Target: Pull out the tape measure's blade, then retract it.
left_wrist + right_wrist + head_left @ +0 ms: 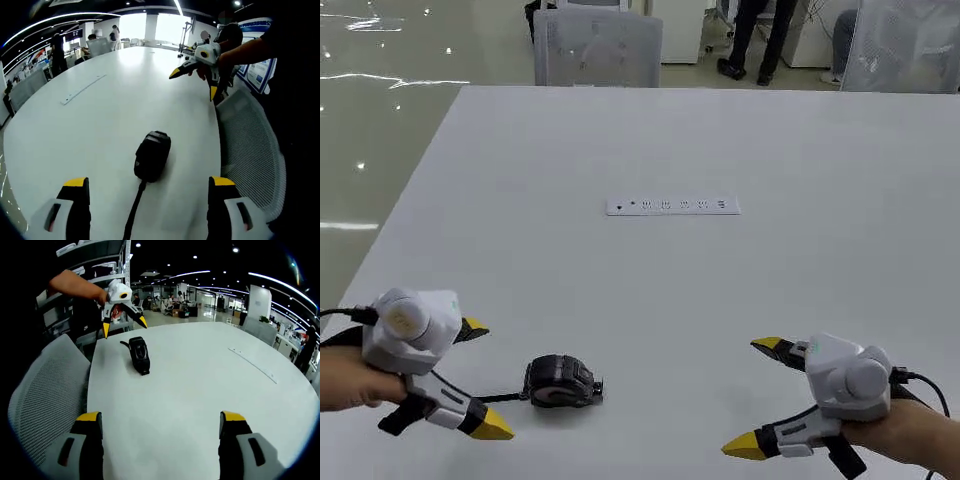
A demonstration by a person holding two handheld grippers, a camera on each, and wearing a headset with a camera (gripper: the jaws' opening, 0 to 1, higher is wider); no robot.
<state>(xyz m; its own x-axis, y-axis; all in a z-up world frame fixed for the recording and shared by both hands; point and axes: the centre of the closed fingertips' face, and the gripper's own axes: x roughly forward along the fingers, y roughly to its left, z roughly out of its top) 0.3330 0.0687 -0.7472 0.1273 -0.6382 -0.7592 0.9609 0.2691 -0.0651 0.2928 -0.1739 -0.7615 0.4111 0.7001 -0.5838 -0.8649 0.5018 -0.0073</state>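
A black tape measure point(561, 381) lies on the white table point(670, 280) near its front edge, with a black strap trailing toward the left. My left gripper point(481, 378) stands open just left of it, yellow tips apart, the tape measure point(152, 155) a short way ahead between the jaws. My right gripper point(760, 396) is open at the front right, well apart from the tape measure point(139, 354), nothing between its fingers. The blade is wound inside the case.
A white power strip point(672, 206) lies flat in the table's middle. A grey mesh chair point(597, 47) stands at the far edge, and another mesh chair point(247, 145) is beside the near edge. People stand in the background.
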